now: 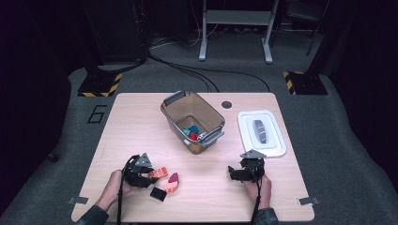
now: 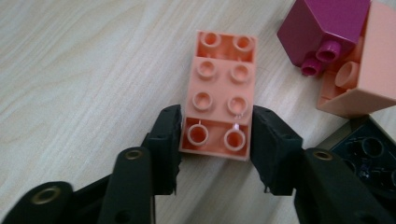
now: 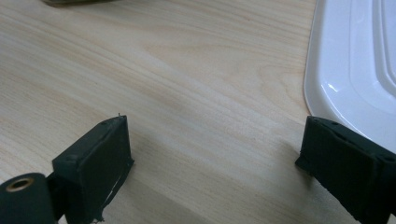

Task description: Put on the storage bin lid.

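While the left gripper clamps the orange brick at the bench's near left, grasping looks done and lifting it toward the brown bin seems next; the right gripper rests wide open, empty.

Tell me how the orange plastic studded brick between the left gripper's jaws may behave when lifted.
The orange plastic studded brick looks rigid, so probably it will not bend. The left gripper clamps only its near end, so it may tilt. Its flat glossy sides could slip a little.
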